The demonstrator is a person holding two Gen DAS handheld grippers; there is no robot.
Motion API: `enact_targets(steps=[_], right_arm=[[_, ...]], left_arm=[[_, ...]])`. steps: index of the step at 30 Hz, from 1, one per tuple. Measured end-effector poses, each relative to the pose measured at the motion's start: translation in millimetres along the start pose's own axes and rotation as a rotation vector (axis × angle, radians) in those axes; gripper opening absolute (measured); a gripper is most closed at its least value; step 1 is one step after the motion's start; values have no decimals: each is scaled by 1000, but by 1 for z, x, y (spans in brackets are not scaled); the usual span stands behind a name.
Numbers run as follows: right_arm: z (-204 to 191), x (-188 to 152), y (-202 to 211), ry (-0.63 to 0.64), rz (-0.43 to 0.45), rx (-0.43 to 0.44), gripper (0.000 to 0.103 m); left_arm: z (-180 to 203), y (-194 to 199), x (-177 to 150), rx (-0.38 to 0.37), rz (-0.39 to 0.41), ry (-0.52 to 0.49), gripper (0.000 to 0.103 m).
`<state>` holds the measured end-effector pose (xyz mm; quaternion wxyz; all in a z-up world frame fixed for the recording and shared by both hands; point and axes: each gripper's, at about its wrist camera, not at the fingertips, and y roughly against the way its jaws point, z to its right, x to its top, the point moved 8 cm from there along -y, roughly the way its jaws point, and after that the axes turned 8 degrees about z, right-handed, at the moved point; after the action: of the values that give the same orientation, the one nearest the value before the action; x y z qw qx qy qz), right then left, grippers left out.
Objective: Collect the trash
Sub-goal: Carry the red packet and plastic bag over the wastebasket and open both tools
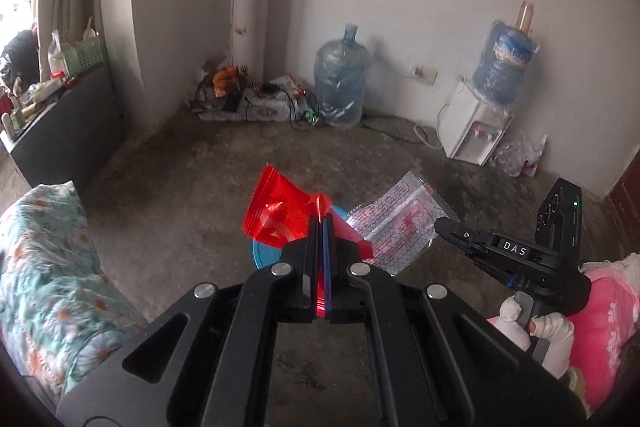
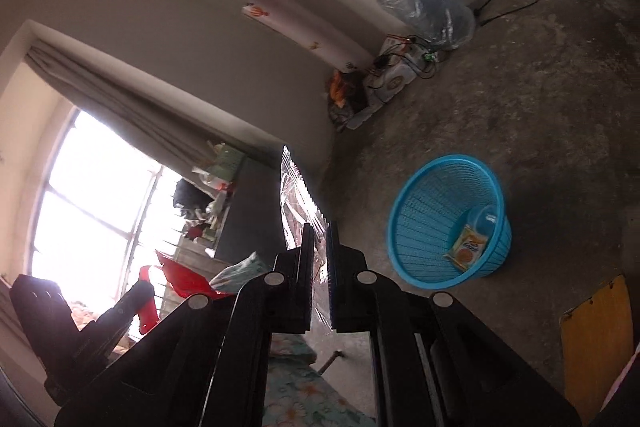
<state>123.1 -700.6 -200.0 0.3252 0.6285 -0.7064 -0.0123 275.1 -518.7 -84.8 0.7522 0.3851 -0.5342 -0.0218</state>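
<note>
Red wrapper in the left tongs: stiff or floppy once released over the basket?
Probably floppy: the red wrapper is thin, creased film fanning loosely past the left tongs. Likely very light, so it may flutter rather than drop straight into the basket.

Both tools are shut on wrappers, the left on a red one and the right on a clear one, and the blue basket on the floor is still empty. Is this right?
Not quite: the blue basket is not empty. The right wrist view shows a yellow snack packet lying inside it. The rest holds: the left tool is shut on the red wrapper, and the right tool is shut on the clear wrapper.
</note>
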Motion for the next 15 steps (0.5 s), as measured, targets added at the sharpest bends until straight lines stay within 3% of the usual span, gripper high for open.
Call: enact_targets(steps=[5, 11, 12, 13, 15], right_arm=[[48, -6, -60, -32, -43, -129, 7], [82, -5, -124, -44, -75, -216, 10], [89, -7, -135, -48, -85, -227, 12], [96, -10, -141, -57, -98, -246, 17], [116, -18, -155, -80, -119, -293, 50]], left_arm=[[-10, -109, -16, 36, -157, 1, 0], [-17, -192, -38, 86, -249, -3, 1], [-18, -204, -41, 88, -260, 1, 9], [-21, -211, -45, 105, -272, 5, 26], [-30, -224, -47, 163, -266, 13, 42]])
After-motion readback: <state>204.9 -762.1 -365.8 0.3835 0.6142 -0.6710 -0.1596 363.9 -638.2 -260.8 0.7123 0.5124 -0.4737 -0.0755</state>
